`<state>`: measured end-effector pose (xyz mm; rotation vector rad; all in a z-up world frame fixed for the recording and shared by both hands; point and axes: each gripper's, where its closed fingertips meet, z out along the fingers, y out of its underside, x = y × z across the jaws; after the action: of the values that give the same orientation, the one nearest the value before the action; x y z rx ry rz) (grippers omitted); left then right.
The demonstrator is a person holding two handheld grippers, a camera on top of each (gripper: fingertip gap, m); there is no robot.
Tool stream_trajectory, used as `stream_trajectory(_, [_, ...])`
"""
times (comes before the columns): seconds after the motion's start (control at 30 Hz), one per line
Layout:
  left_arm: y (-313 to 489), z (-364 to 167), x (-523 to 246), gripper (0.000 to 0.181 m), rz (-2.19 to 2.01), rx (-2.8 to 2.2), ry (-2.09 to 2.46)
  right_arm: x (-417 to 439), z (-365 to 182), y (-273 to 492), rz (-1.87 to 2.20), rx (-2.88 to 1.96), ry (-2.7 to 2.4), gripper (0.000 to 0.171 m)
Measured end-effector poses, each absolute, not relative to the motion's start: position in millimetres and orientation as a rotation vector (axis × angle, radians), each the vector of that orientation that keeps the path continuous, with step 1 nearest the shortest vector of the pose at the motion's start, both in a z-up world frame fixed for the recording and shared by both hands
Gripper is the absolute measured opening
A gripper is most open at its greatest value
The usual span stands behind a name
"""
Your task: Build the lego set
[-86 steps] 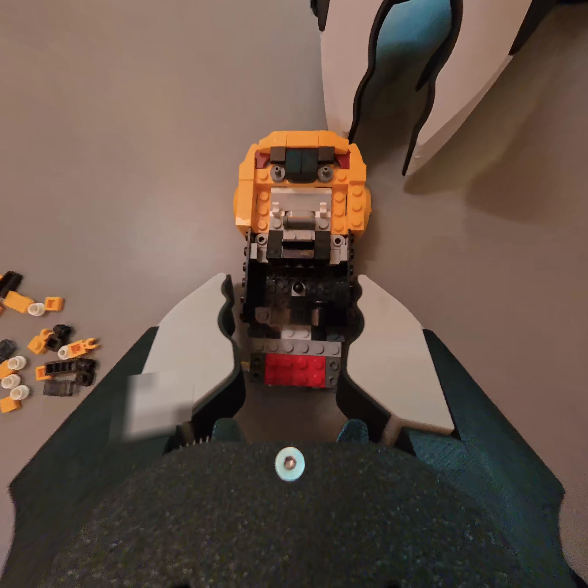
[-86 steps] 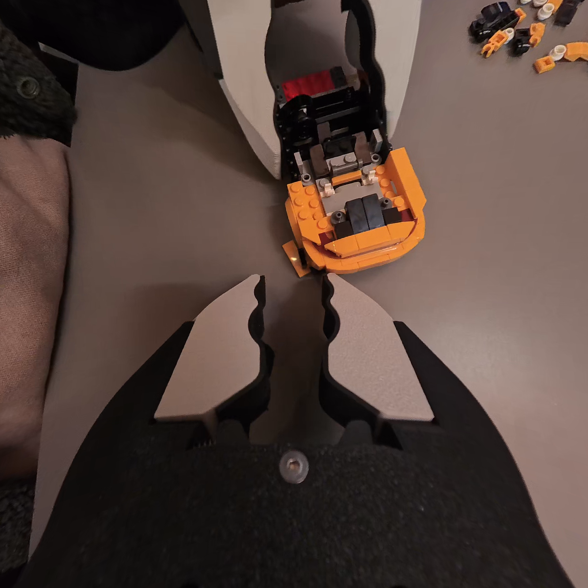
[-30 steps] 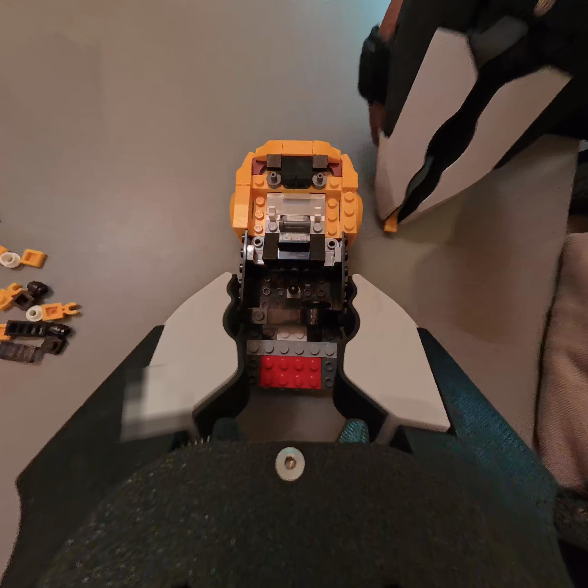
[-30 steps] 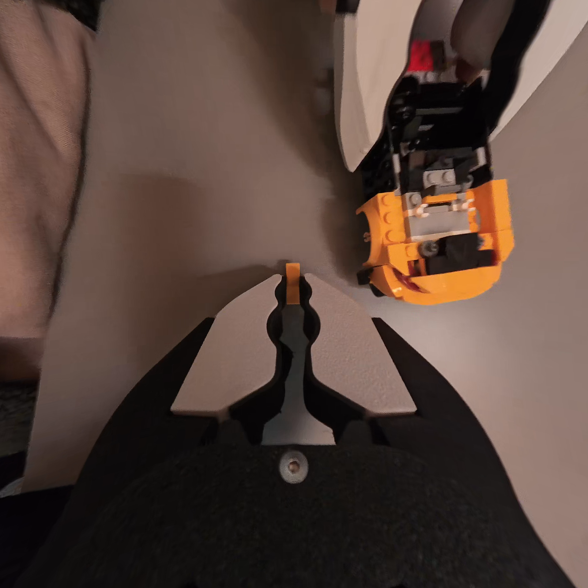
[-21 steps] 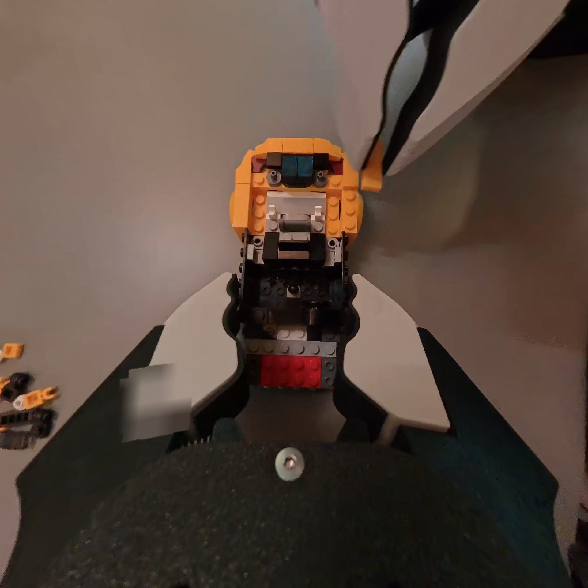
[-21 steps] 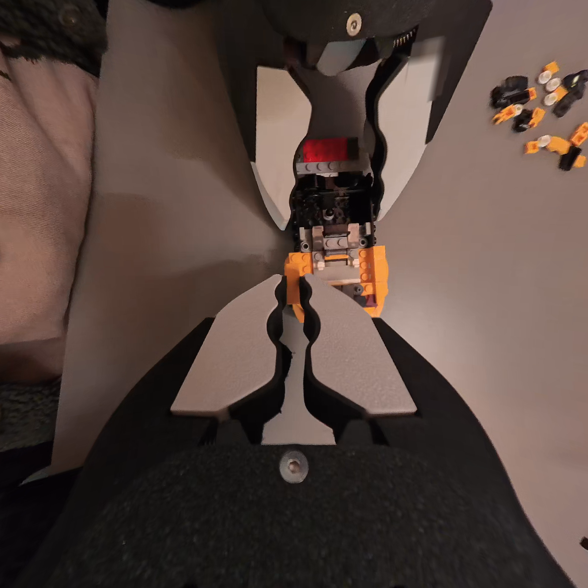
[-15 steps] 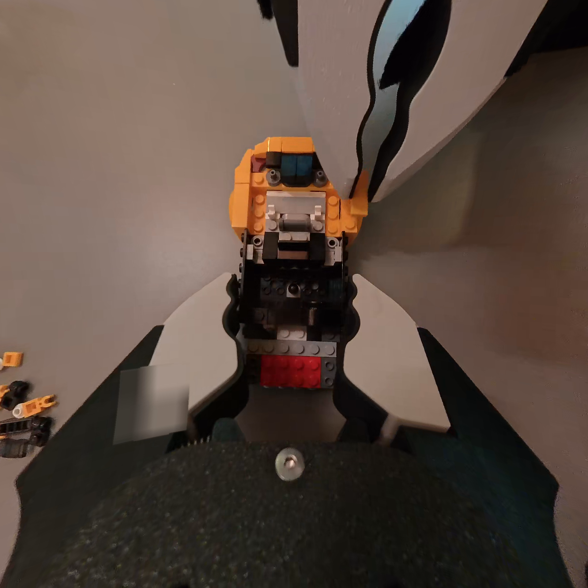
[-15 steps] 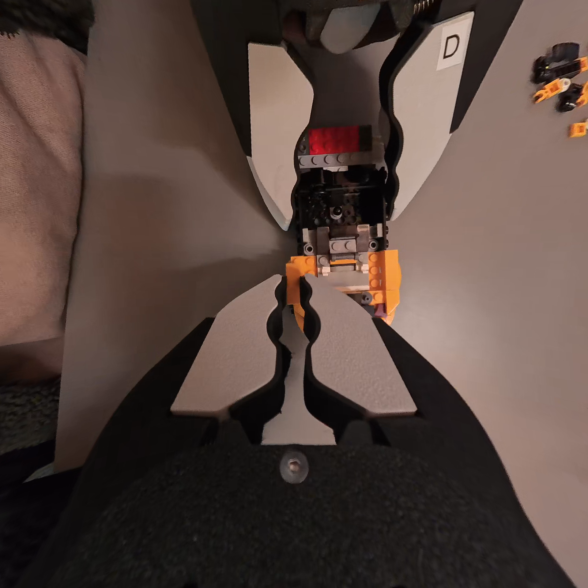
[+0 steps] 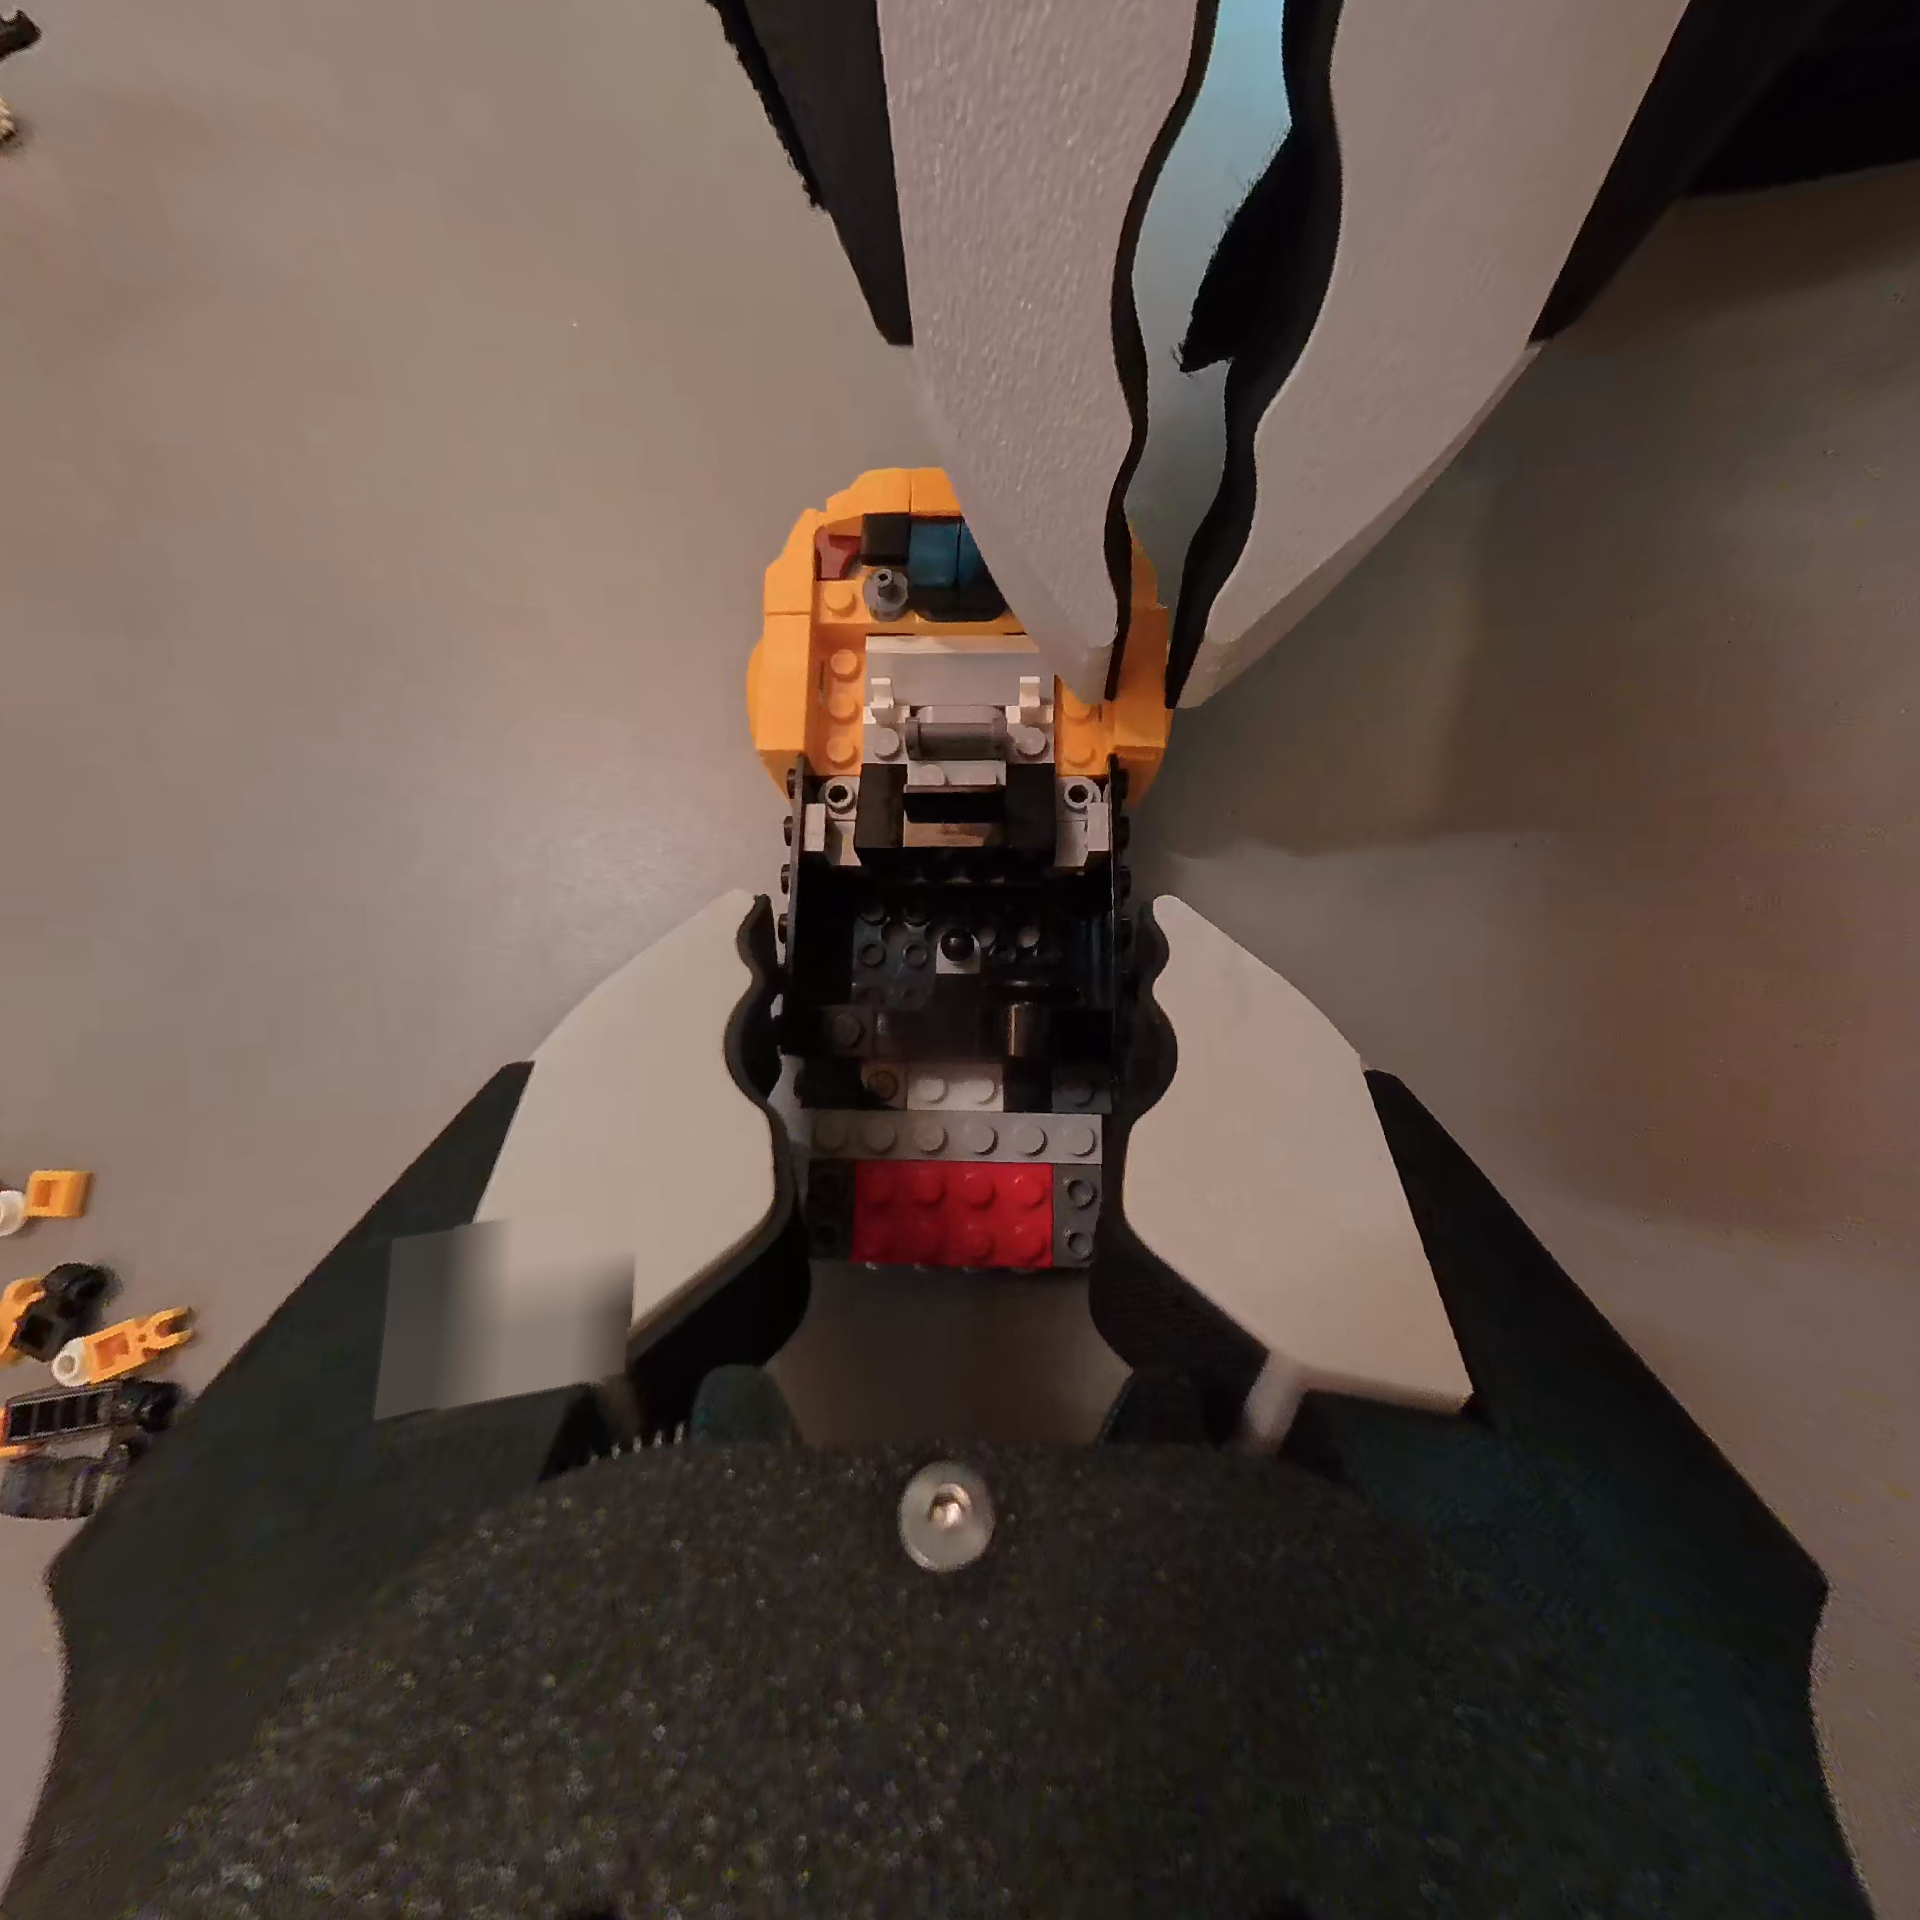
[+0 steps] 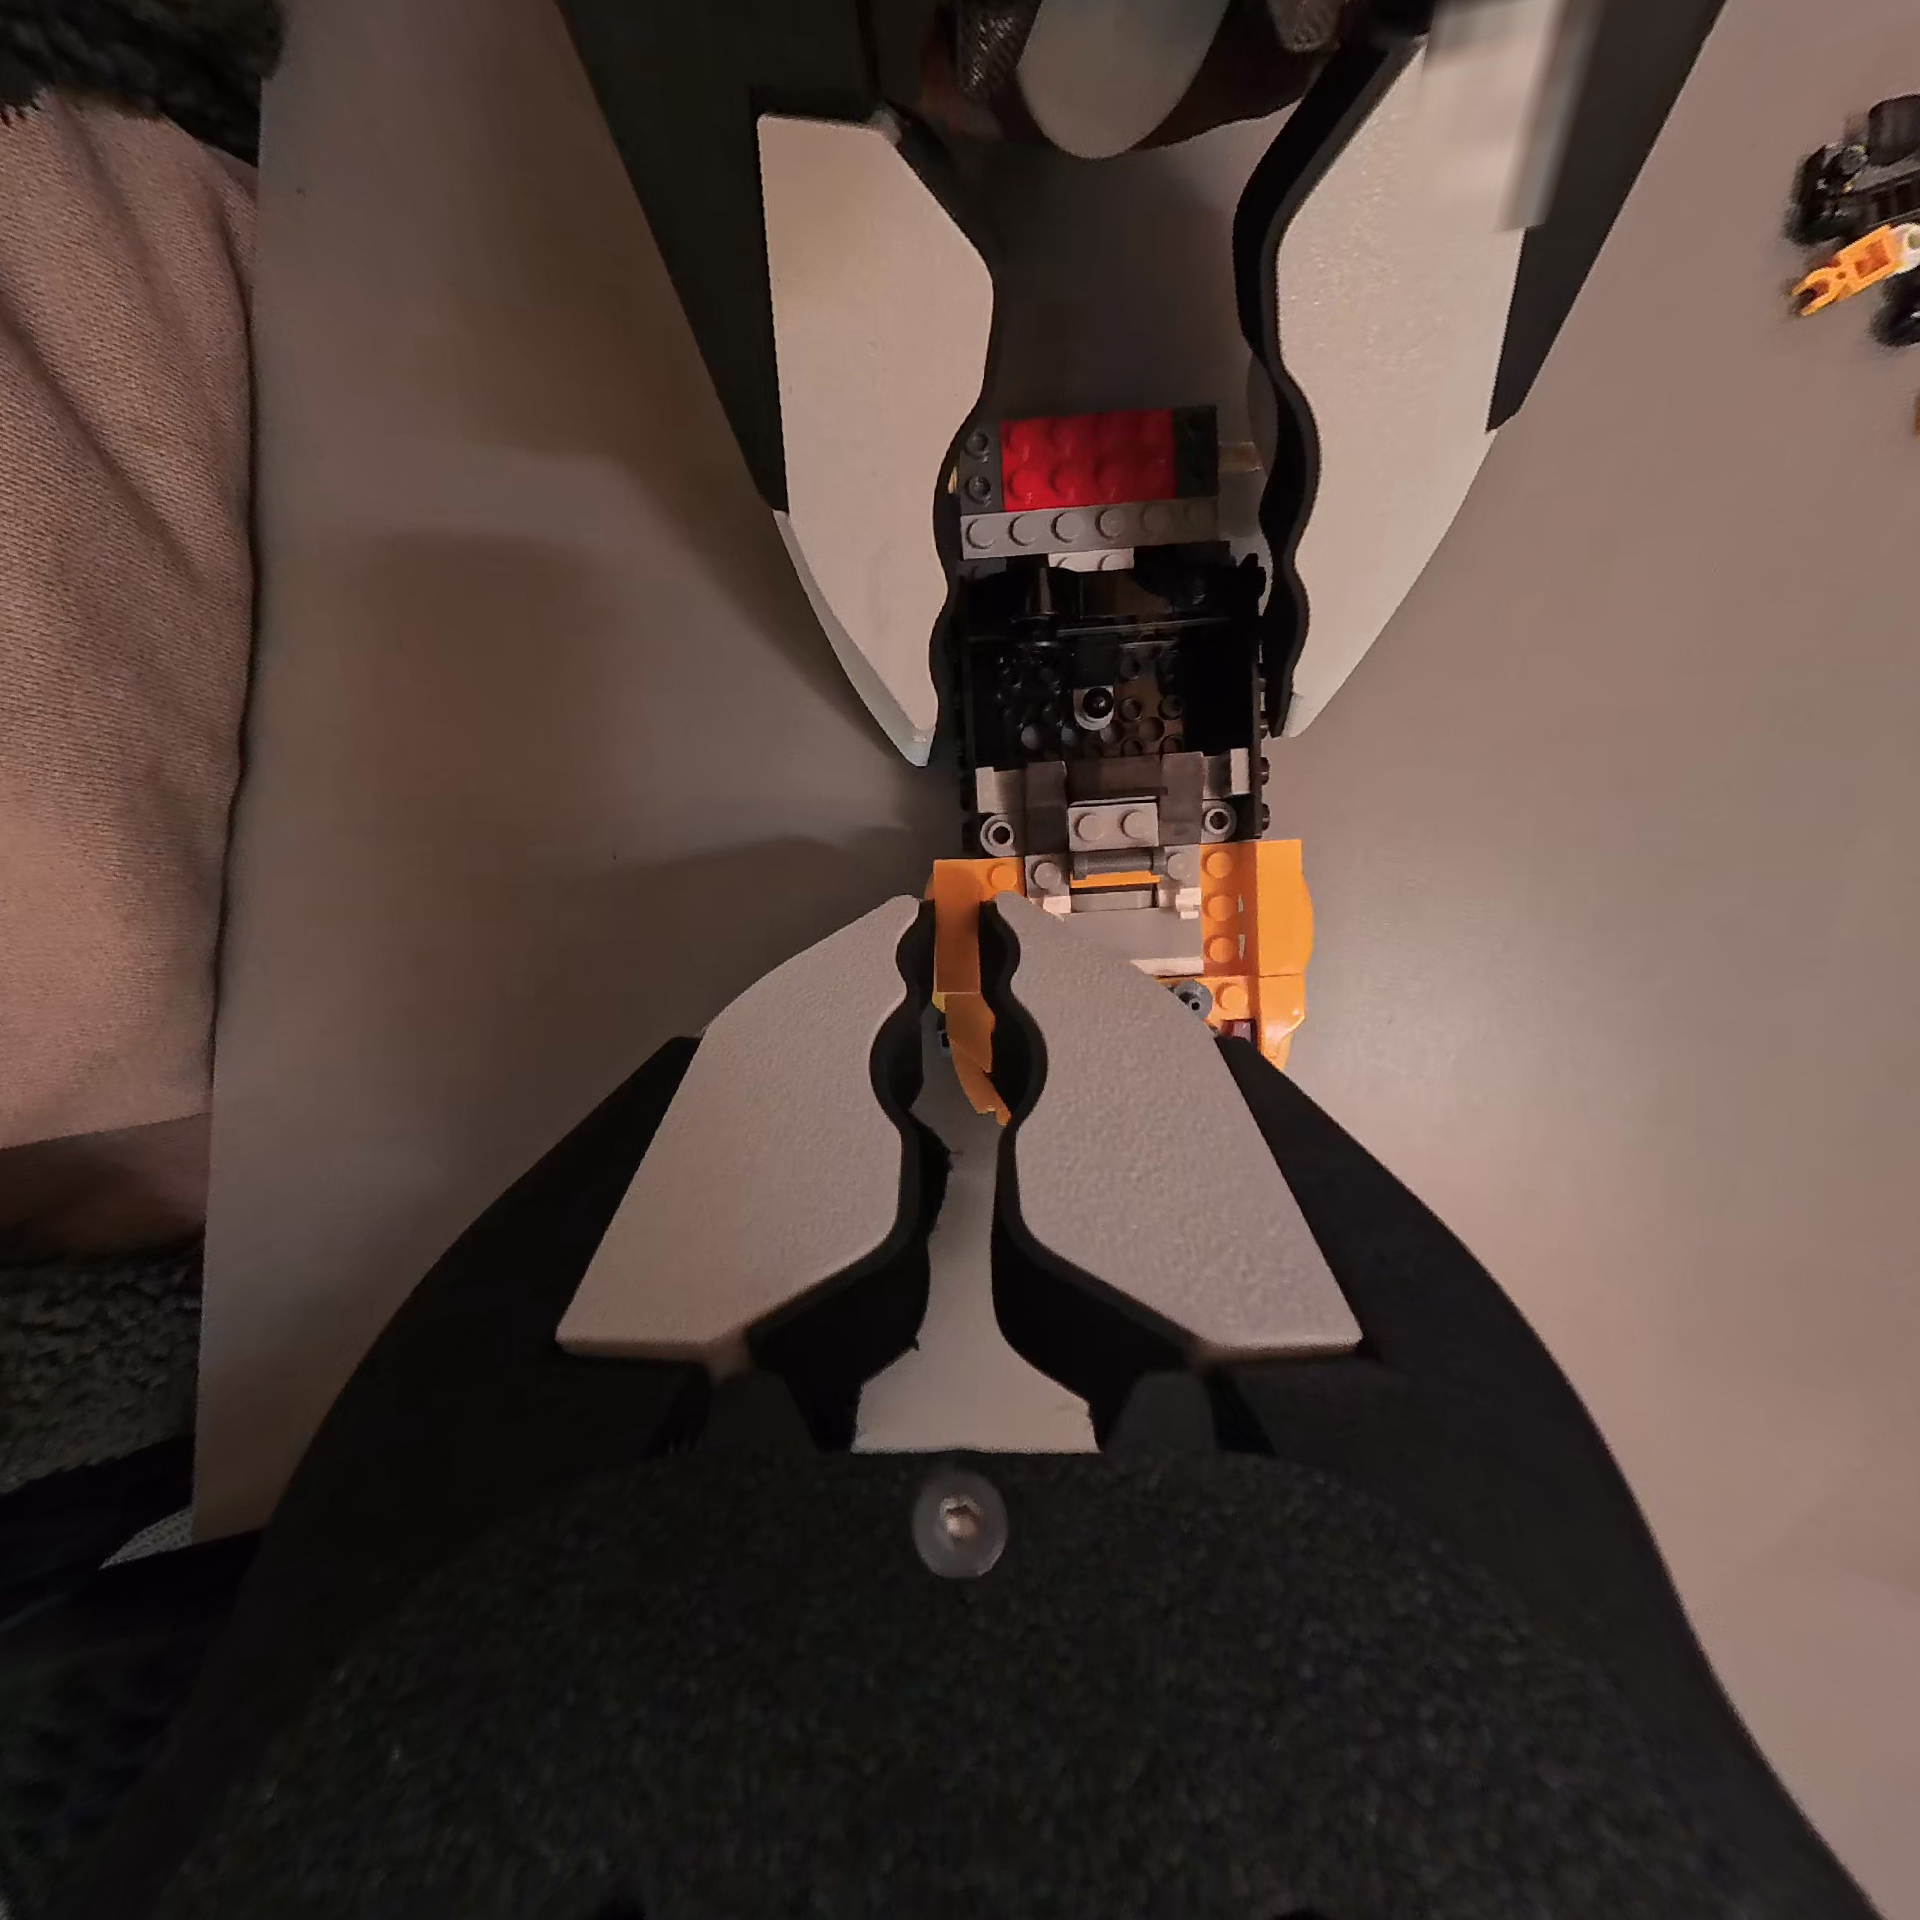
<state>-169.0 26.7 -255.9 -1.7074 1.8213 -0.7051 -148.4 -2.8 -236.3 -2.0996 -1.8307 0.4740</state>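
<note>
Left gripper (image 9: 951, 925) clamps the black rear of the lego model (image 9: 951, 997), which sits on the counter (image 9: 364, 623). The right gripper (image 10: 958, 914) was off to the side a second ago; now it's at the model's orange front, pinching a small orange piece (image 10: 956, 951) against that edge. Looks like seating is under way; a press should finish it. Spare parts (image 9: 78, 1340) lie well apart.
</note>
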Motion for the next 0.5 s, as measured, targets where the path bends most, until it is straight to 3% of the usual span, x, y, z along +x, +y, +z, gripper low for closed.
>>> stream_trajectory(0.03, [26.7, -255.9, -169.0, 0.064, -0.707, -1.708, 1.82, -148.3, -236.7, -3.1, 0.474, -2.1, -1.833, 0.008])
stream_trajectory(0.5, [25.0, -257.3, -168.2, 0.065, -0.729, -1.71, 1.816, -148.2, -237.6, -3.1, 0.474, -2.089, -1.838, 0.012])
